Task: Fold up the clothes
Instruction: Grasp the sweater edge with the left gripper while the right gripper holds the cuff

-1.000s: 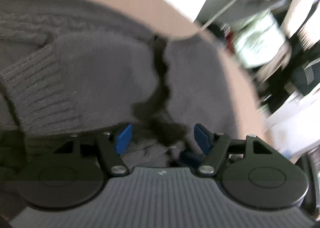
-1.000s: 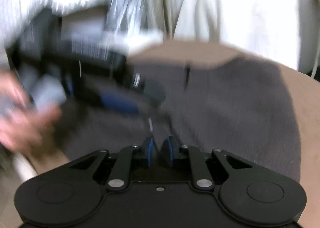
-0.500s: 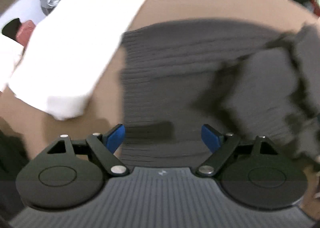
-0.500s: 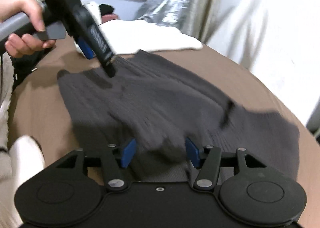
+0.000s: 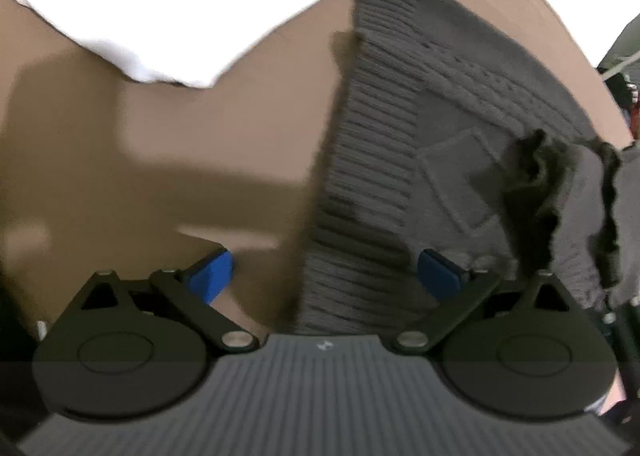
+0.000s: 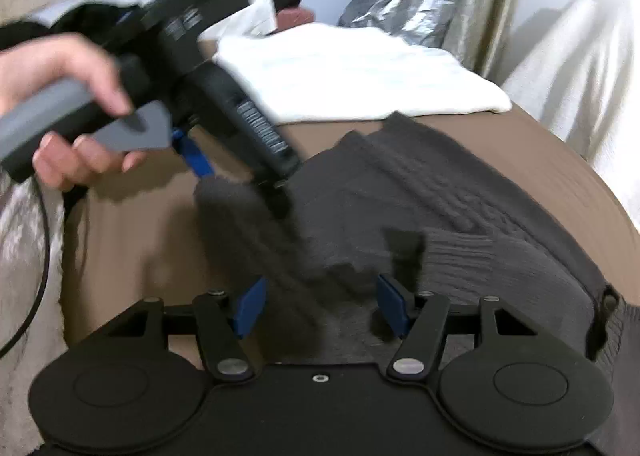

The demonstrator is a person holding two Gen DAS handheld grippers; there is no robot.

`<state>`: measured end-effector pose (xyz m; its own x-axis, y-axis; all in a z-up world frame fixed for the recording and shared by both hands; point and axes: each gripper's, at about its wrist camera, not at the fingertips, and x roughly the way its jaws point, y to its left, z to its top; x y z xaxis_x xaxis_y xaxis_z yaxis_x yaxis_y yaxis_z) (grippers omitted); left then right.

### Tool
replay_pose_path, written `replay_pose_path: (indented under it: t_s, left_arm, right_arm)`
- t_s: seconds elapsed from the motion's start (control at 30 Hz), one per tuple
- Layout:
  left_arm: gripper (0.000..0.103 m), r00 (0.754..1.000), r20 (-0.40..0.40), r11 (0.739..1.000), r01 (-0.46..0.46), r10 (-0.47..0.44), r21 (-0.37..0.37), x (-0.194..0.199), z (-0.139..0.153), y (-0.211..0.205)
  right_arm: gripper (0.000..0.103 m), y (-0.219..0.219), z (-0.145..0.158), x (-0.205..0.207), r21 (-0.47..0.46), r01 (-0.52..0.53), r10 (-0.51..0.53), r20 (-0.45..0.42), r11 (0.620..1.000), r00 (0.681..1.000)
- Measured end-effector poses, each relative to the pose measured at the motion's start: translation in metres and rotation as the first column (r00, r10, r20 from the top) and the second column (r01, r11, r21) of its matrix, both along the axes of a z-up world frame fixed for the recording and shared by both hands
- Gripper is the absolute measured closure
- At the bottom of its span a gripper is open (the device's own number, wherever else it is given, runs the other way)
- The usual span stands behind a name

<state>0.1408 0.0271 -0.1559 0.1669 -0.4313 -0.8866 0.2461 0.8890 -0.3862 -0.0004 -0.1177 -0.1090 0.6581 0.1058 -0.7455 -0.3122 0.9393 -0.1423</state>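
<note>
- Both tools have swung leftward along the dark grey cable-knit sweater (image 5: 460, 104) since half a second ago; the left tool (image 5: 324, 276) now straddles its ribbed hem edge (image 5: 360, 192), one blue pad over bare brown worktop (image 5: 180, 136).
- Left tool is released, nothing between its pads; likely lining up on the hem for the next fold.
- Right tool (image 6: 320, 304) is likewise released, hovering over bunched knit near the sweater's near edge.
- Sweater lies partly folded on the worktop, sleeve cuff (image 6: 472, 260) laid across the body.
- Folded white cloth (image 6: 360, 76) sits close beyond the hem, limiting room that way; bare worktop left of the hem is free.
</note>
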Motion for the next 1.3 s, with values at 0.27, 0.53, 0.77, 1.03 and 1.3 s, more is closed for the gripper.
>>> replay_pose_path:
  t_s: [0.27,0.53,0.77,1.03,1.3]
  left_arm:
    - [0.095,0.997,-0.065,0.934,0.008,-0.033,-0.356,-0.003,0.008,-0.004]
    - [0.095,0.994,-0.038,0.82,0.062,-0.102,-0.569,-0.009,0.023,-0.001]
    - [0.093,0.97,0.084,0.749,0.228,-0.226,-0.622,-0.021,0.041,-0.007]
    - [0.01,0.98,0.201,0.876,0.091,0.007,-0.473,-0.011,0.069,0.006]
    - [0.002,0.941,-0.334,0.856,-0.219,0.057,-0.469,0.054,-0.023,-0.043]
  right_arm:
    - [0.016,0.024,-0.017,-0.007,-0.071,-0.071,0.069,-0.025,0.995,0.997]
    - [0.016,0.04,-0.027,-0.003,-0.195,-0.006,0.018,0.06,0.981,0.998]
    - [0.065,0.025,-0.014,0.009,-0.226,0.112,-0.064,0.208,0.968,0.976]
    - [0.087,-0.039,0.008,0.009,0.002,0.287,-0.281,0.21,0.958,0.936]
    - [0.087,-0.076,0.017,-0.026,0.103,0.313,-0.329,0.225,0.944,0.917]
